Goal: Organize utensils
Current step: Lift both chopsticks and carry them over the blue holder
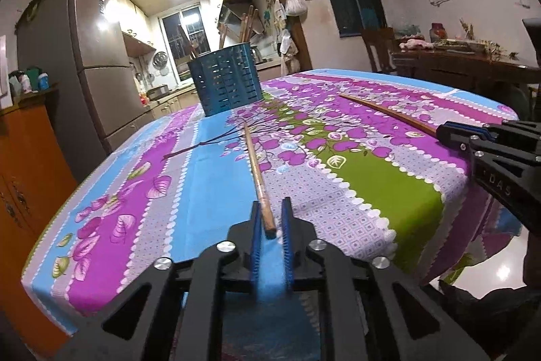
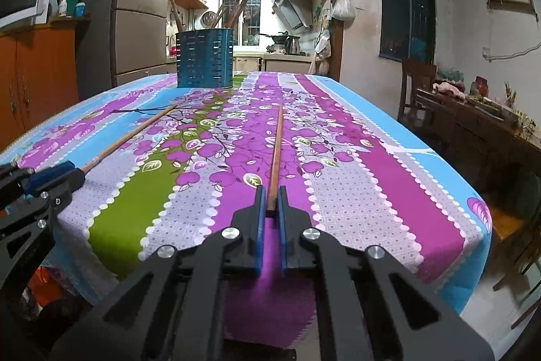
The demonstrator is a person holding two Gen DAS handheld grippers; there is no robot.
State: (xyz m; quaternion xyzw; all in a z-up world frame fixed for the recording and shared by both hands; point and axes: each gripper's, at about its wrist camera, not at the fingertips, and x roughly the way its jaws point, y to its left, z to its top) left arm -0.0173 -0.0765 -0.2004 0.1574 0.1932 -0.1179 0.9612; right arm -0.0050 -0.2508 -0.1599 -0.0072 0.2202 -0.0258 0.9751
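Near the table (image 1: 389,178) edge, short of the holder (image 1: 225,83), your left gripper (image 1: 270,219) and right gripper (image 2: 270,202) each clamp one chopstick (image 1: 253,158) end

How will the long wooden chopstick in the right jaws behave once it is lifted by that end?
The long wooden chopstick looks stiff and straight, so it probably will not droop. It is thin, so likely light. The right gripper pinches only its near end, so the far tip may swing or pivot. If dropped on the flowered tablecloth, it may roll little; its cross-section is unclear.
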